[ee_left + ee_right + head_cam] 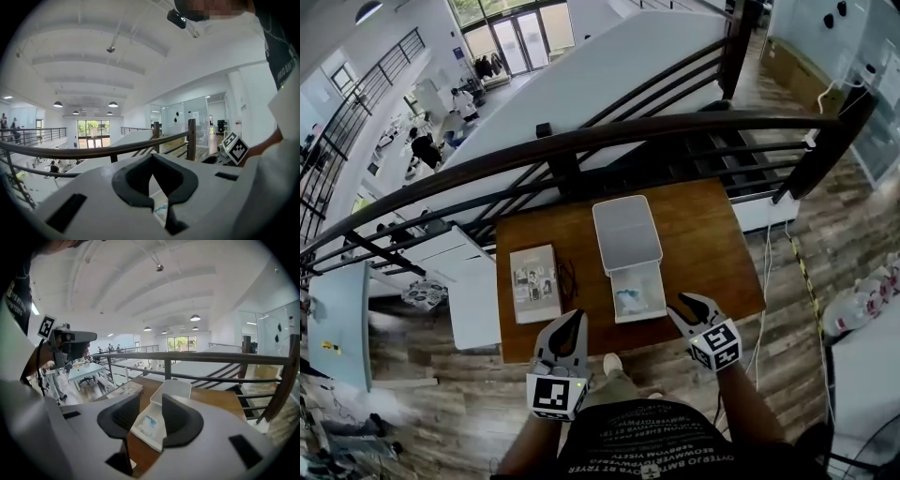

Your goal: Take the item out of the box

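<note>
An open white box [649, 277] lies on the wooden table [712, 234], its lid [626, 231] folded back behind it. Inside is the item [630, 301], a clear bag with a blue patch. My left gripper [570, 326] hovers over the table's near edge, left of the box, fingertips together and empty. My right gripper [687, 306] is at the box's near right corner, open and holding nothing. In the right gripper view, the item [146, 424] and box rim [146, 442] show between that gripper's [150, 399] spread jaws. In the left gripper view, a sliver of the item [161, 209] shows behind the left gripper [152, 157].
A printed booklet [534, 282] lies left of the box with a thin black cord [567, 277] beside it. A dark curved railing [581, 141] runs just behind the table, with an open drop to a lower floor beyond it. My shoes [612, 364] stand at the table's front edge.
</note>
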Motion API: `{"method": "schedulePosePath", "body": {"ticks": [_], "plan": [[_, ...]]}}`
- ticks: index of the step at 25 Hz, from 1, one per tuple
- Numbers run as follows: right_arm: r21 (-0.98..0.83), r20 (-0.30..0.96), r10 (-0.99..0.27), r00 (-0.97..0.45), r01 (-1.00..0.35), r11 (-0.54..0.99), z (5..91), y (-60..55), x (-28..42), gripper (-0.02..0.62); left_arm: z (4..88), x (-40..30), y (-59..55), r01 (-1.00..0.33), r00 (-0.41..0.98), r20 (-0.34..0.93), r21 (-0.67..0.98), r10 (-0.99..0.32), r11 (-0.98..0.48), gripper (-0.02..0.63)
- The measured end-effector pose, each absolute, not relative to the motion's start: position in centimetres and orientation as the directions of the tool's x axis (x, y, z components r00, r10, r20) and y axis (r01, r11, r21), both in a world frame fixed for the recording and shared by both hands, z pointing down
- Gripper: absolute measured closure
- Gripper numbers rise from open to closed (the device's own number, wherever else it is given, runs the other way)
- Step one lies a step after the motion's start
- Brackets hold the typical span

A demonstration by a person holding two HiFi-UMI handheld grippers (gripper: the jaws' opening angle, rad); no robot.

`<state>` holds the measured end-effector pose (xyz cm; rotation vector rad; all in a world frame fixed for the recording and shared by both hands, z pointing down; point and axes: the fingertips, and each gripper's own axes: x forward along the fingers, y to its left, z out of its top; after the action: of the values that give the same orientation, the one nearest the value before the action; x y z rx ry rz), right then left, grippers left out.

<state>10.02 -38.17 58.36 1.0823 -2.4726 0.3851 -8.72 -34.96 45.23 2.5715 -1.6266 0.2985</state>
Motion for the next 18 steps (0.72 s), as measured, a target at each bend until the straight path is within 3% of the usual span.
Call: {"method": "schedulePosePath", "body": {"ticks": [18], "plan": [[-0.164,0.634,-0.494,-0.595,-0.728,0.666,70.8,-43.1,5.0,0.434,48.0,-14.7,-40.6,-0.92,0.378,0.244,-0.007,-0.893,-0.392,0.6]]}}
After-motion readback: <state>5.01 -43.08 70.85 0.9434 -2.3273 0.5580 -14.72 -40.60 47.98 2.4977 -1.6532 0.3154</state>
